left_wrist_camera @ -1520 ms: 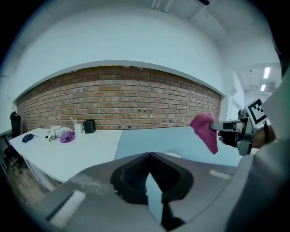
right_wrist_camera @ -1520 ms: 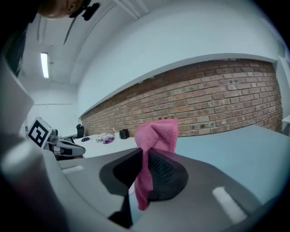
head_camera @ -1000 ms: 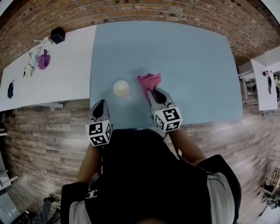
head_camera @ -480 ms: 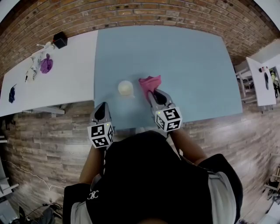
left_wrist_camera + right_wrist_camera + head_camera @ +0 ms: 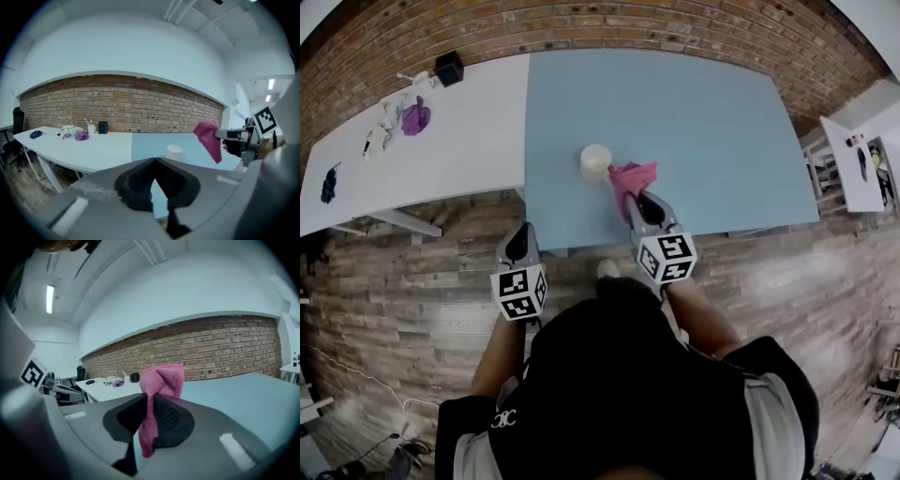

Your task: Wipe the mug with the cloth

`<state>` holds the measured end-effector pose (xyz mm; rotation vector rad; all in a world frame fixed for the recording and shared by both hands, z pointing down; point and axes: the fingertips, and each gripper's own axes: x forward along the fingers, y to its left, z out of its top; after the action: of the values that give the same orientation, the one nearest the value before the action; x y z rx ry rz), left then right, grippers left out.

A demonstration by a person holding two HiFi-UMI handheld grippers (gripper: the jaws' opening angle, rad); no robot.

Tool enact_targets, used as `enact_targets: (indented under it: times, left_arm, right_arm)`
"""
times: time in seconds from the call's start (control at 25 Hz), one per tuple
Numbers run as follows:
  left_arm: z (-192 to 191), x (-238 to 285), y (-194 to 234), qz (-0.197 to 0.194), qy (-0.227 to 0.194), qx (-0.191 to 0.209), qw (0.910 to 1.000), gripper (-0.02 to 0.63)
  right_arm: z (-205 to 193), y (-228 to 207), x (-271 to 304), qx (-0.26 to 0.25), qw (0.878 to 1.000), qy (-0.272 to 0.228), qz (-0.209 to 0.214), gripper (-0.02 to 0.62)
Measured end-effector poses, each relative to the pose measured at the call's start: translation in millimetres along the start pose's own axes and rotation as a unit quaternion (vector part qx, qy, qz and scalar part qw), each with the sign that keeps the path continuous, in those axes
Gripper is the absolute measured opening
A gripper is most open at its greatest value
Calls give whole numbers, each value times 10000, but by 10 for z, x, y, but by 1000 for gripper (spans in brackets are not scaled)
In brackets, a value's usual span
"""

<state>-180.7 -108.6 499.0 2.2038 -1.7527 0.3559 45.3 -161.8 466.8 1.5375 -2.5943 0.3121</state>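
The right hand-held gripper point(image 5: 150, 416) has its jaws clamped on the pink cloth point(image 5: 161, 378), which bunches above the tips and hangs down between the pads. Only the right gripper view shows this pinch plainly. The head view sets the cloth point(image 5: 630, 176) over the near part of the blue bench point(image 5: 703, 112), just right of the white mug point(image 5: 595, 161) standing there. The left hand-held gripper point(image 5: 153, 161) has its jaws pressed together on nothing. The head view places it point(image 5: 518, 234) off the bench's near edge, above the wooden floor point(image 5: 412, 281). The left gripper view adds what the overhead angle cannot: the cloth point(image 5: 208, 136) is held up off the bench, apart from the mug point(image 5: 175, 151). A white bench point(image 5: 469, 141) adjoins on the left, carrying a purple item point(image 5: 415, 117) and a black box point(image 5: 448, 67).
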Motion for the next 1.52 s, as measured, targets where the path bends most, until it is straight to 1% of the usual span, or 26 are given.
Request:
enact_targets:
  times: [0.16,0.32,0.52,0.6,0.76,0.88,1.04,1.12,1.36,1.52]
  left_arm:
    - [-109,-315,63,-109,57,-131,9998,8]
    - [-144,-494,42,-205,28,-106,9997,8]
    - [-115,-546,-69,-154,-92,-104,9998,8]
    - [-76,-554,-108,-99,-154,-117,9998,8]
    - [-23,-553,-282,-20,-243,-58,9997,8]
    - [-50,-517,-489,-100,-167,-43,9998,8]
    - [-13,-487,-706,-142,-175,335,9992,8]
    - [18,-508,-782,-104,-226,434,9987,8]
    - [64,-544,-947,-150,-218,578,9980,8]
    - [13,-582,-1004,-166,-126,550,9983,8]
  right_arm:
    - [-52,249,-273,102,9996,-60,-251,48]
    - [-55,337,-512,207,9986,-114,-476,48]
    - [-35,298,-716,-122,9984,-100,-539,48]
    - [-22,245,-766,-80,9986,-91,-523,48]
    - [-21,153,-905,-124,9994,-64,-329,48]
    - [-55,102,-1034,-115,9997,-16,-198,44]
    - [-116,20,-1132,-55,9998,-3,-210,43]
    - [-145,-17,-1172,1,9998,2,-213,43]
    - [-132,-64,-1237,117,9997,-40,-223,43]
    - [-177,-36,-1268,123,9998,-2,-167,43]
